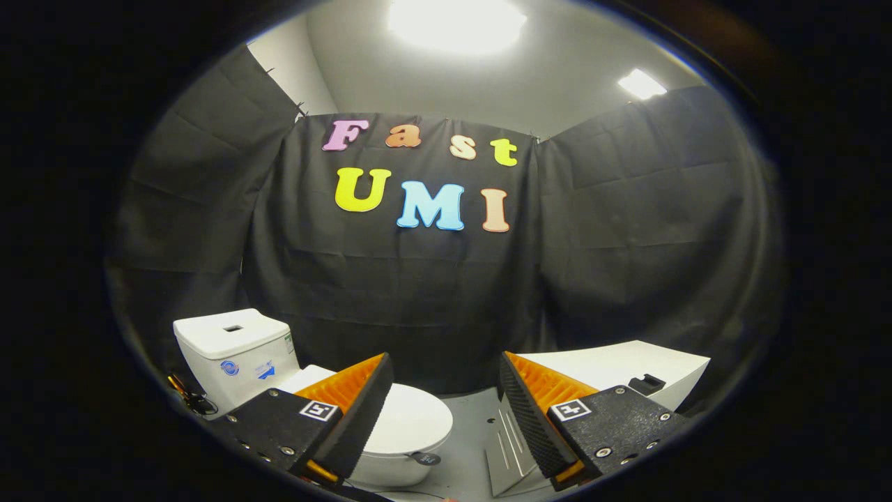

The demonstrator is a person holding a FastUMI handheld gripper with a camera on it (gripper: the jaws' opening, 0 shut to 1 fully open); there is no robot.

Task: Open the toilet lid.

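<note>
The gripper (446, 411) hangs with its 2 fingers spread wide, gripping nothing. The toilet lid (408, 418) lies flat and shut, beside the left finger. Best dip to its front lip tab (424, 458), hook under, lift toward the tank (233, 348).

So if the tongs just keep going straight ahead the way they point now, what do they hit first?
Probably the black cloth wall. The open tongs point above the closed toilet lid, which sits low by the left finger, though depth is hard to judge.
</note>
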